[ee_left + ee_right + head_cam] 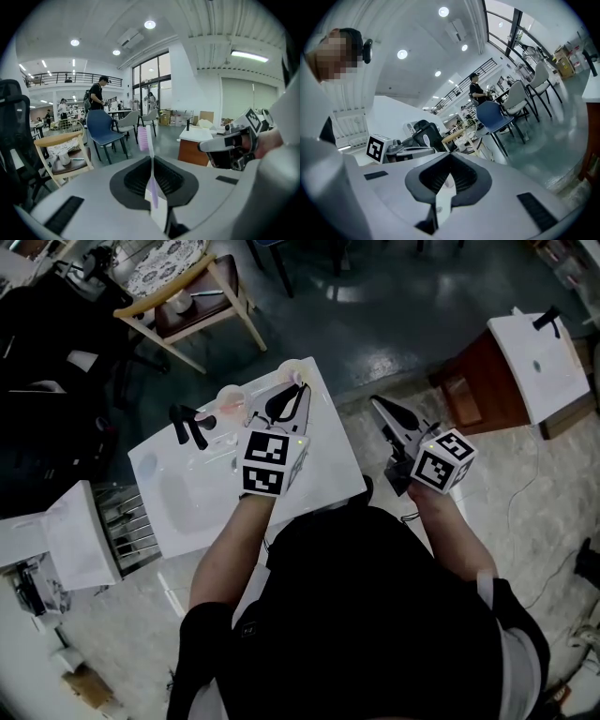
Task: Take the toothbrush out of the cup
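My left gripper [301, 390] is shut on the toothbrush [151, 180] and holds it in the air over the far corner of the white washstand [328, 460]. The pale handle is clamped between the jaws and the pink bristle head [143, 138] sticks up past the tips. A pinkish cup [230, 399] stands on the washstand to the left of that gripper, apart from the brush. My right gripper [377, 404] hovers off the washstand's right edge, jaws shut with nothing in them [449, 158]. From the right gripper view, the left gripper [408, 150] and the brush head [426, 139] show at left.
A black faucet [187, 424] rises at the basin's back left. A pale round dish [292, 368] sits at the far corner. A wooden chair [192, 306] stands beyond, a brown cabinet with a white top [539, 367] to the right, a wire rack [131, 521] at left.
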A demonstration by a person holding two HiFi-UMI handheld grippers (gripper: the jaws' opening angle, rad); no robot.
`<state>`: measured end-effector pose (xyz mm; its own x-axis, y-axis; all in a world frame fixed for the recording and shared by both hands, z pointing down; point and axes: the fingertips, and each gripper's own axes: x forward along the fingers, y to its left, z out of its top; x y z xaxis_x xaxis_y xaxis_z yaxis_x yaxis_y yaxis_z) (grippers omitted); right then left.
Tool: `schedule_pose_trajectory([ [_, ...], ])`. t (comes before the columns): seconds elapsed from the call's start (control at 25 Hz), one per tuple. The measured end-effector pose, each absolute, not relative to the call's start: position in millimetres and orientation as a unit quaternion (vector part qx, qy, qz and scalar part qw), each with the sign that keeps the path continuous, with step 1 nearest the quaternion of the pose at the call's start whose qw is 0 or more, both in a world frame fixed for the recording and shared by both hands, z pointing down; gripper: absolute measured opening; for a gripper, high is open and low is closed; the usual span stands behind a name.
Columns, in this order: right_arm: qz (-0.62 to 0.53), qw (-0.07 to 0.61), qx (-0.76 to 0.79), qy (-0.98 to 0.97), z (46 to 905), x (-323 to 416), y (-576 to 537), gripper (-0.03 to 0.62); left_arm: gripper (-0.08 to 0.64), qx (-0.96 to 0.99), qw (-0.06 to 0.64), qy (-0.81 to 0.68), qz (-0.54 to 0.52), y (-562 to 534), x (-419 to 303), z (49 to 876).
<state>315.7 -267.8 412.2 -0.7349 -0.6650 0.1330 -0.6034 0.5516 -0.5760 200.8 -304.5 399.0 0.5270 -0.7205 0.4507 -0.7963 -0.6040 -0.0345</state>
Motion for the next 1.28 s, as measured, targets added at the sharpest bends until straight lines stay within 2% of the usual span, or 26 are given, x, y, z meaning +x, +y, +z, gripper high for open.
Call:
schedule_pose_trajectory([
  [0.56, -0.337, 0.001, -0.354, 0.872, 450.6, 324.4, -262.2, 0.028, 0.032, 0.833, 0.264, -0.435, 0.218, -264.6, 229.2, 535.2],
  [1.28, -0.358, -0.022, -0.338, 0.87, 470.3, 336.1, -269.5, 0.028, 0.029, 0.755, 0.403, -0.47, 0.216, -258.5, 237.3, 622.4],
])
